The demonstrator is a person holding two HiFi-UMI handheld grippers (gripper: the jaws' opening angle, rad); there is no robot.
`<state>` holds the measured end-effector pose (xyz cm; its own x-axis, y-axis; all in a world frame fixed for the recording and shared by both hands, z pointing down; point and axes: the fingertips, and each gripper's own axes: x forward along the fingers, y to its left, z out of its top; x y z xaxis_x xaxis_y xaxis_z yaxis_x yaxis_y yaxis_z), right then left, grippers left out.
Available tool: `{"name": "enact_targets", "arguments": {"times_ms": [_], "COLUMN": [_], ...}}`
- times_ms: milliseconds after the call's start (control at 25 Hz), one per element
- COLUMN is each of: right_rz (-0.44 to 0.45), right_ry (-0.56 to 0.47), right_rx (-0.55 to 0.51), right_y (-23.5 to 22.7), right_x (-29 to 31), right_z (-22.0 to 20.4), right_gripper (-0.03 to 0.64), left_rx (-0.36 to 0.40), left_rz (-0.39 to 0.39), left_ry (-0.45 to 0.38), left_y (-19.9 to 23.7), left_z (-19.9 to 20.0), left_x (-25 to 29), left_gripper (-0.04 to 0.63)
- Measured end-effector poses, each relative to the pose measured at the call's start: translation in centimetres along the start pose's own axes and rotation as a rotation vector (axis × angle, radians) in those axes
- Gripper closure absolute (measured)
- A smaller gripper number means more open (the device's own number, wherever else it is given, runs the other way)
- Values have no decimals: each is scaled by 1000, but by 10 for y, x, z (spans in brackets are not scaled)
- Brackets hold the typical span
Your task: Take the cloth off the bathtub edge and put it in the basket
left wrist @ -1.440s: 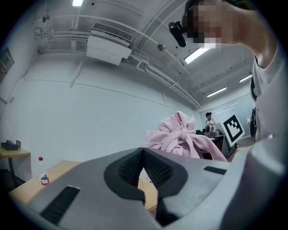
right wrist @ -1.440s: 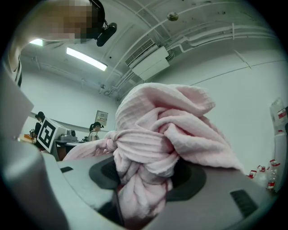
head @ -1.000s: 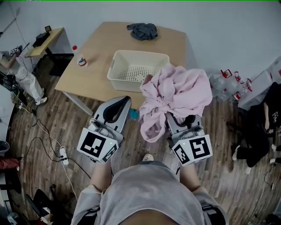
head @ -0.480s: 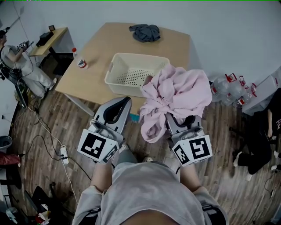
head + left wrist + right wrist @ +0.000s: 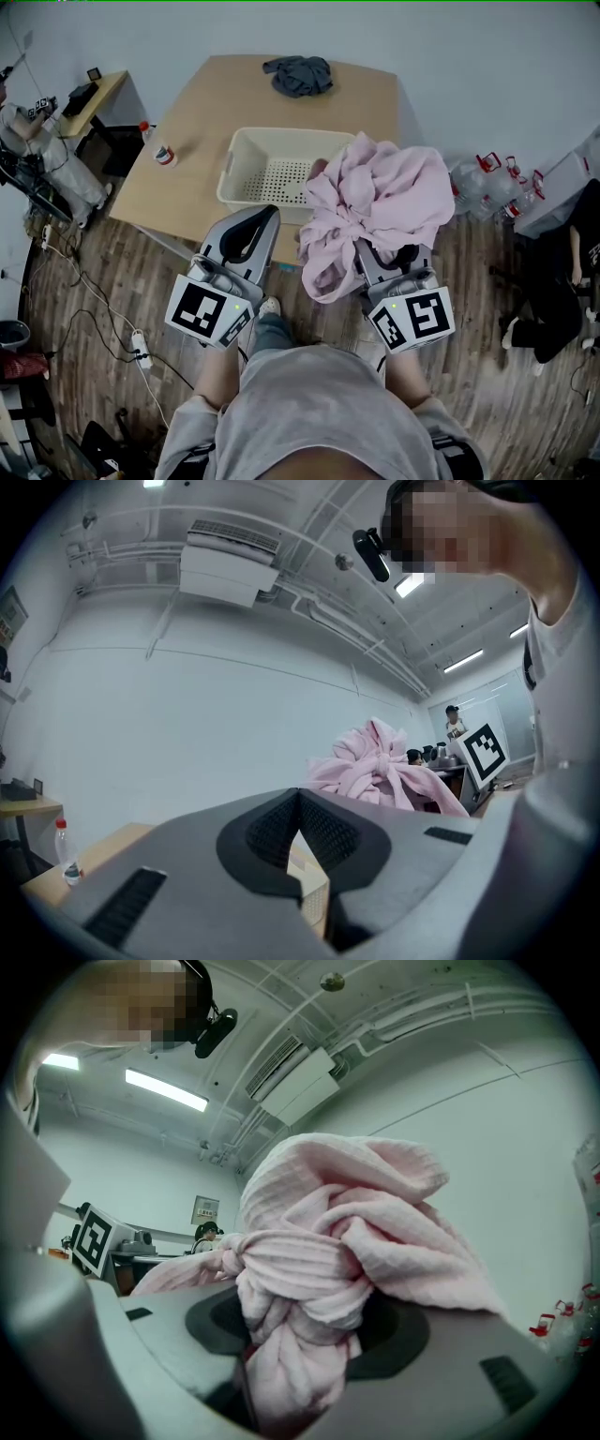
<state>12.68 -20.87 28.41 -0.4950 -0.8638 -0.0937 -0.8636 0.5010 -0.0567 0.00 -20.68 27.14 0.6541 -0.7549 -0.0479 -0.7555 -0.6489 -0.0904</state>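
Head view, looking steeply down: the right gripper (image 5: 377, 255), in the lower right of centre, has its fingers closed on a pink cloth (image 5: 380, 197); the cloth is bunched and knotted rather than spread, so its long axis is only loosely defined, running from a hanging loop at lower left, just beside the fingers, up to a broad crumpled mass at upper right; that mass covers the fingertips and overlaps the near right corner of the basket (image 5: 231, 167) in the picture.

The basket is cream-coloured, with a perforated floor; it stands on a wooden worktop (image 5: 220, 103) in the upper middle of the frame; no cloth lies in it. At the far edge of the worktop lies a grey garment (image 5: 298, 75); a small bottle (image 5: 160, 151) stands near the worktop's left edge.

The left gripper (image 5: 265, 218) is level with the right, just left of centre; its fingers are closed tip to tip, with nothing between them.

Right gripper view: the cloth (image 5: 328, 1232) fills the centre; a twisted bundle of it is pinched between the fingers of the right gripper (image 5: 295, 1358), and the rest rises above them toward the top of the frame.

Left gripper view: the left gripper (image 5: 300, 803) shows its tips meeting above a narrow wedge-shaped gap; the cloth (image 5: 375, 766) appears right of centre; the bottle (image 5: 64, 850) stands at lower left.
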Motion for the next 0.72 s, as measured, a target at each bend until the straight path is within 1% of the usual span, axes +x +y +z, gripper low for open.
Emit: {"name": "enact_targets", "arguments": {"times_ms": [120,280,720], "right_rz": [-25,-53,-133], "right_ry": [3,9,22], "right_rx": [-1,0,-10], "right_y": [-2,-2,-2], "right_x": [21,61,118], "right_z": [-1,-2,-14], "right_gripper": [365,365,365], "left_rx": [-1,-3,-21], "left_rz": [-22,-48,-129], "left_ry": [3,3,-2], "left_y": [21,61,122], "left_z": [-1,-2,-15], "left_x": [10,27,54], "left_gripper": [591,591,591]}}
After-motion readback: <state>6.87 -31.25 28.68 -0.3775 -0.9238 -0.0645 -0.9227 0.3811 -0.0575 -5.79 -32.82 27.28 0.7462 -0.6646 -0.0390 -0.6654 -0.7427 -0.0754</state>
